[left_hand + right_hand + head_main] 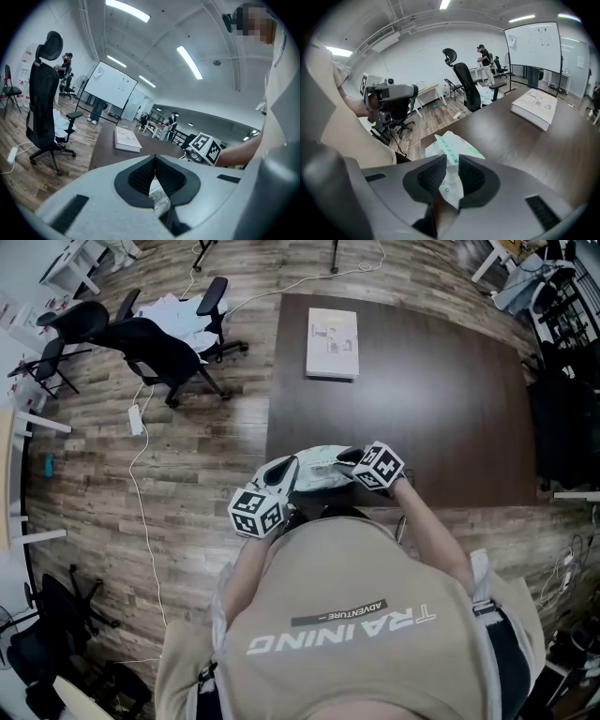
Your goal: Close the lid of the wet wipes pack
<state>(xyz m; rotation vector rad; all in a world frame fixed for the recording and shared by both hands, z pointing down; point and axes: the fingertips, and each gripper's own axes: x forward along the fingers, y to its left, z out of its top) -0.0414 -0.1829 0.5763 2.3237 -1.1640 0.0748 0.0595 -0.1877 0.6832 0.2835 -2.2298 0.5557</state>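
I hold the wet wipes pack (453, 144) between my two grippers at the near edge of the dark table (441, 399), just in front of my chest. Its long axis runs left to right, roughly along that near edge, with the right end angled a little farther away than the left.

My left gripper (155, 164) has the pack's left end. Its jaws are pressed almost together, the tips meeting, and a sliver of printed white film is caught in the gap behind them.

My right gripper (451, 165) pinches the right end. Its two dark ribbed pads (472, 177) stand a narrow gap apart, with white and green film crumpled between them. In the right gripper view the pack stretches away from those jaws toward the left, and a narrow green-edged strip (446, 149) runs along its upper face. I cannot tell whether that strip is the lid or a seam, or whether the lid is up or down. I also cannot tell whether the pack rests on the table or hangs just above it.

Farther out on the table, well apart from the pack, lies a flat white book (332, 343), its long side running near to far. Off the table's far left corner, black office chairs (155, 348) stand on the wooden floor (206, 456).
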